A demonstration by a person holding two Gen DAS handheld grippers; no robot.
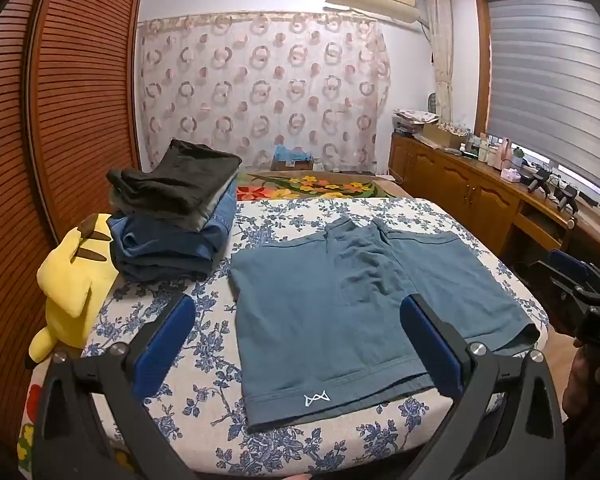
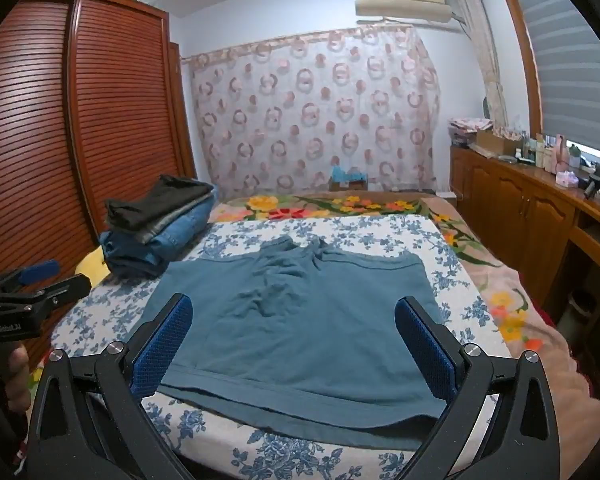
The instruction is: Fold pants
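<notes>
A pair of teal-blue shorts [image 1: 340, 300] lies spread flat on the bed's blue-flowered sheet [image 1: 204, 344], its two legs side by side and a small white logo at the near hem. The same shorts [image 2: 300, 320] fill the middle of the right wrist view. My left gripper [image 1: 296, 320] hovers above the near hem, open wide, nothing between its blue pads. My right gripper [image 2: 294, 320] also stands open above the near edge, empty. The right gripper [image 1: 576, 284] shows at the right border of the left wrist view, and the left gripper [image 2: 40, 276] at the left border of the right wrist view.
A stack of folded clothes [image 1: 176, 216], dark pieces over jeans, sits at the bed's far left beside a yellow plush toy [image 1: 76, 284]. A louvred wooden wardrobe [image 1: 72, 92] stands left. A wooden counter [image 1: 476, 184] with small items runs along the right, under the window.
</notes>
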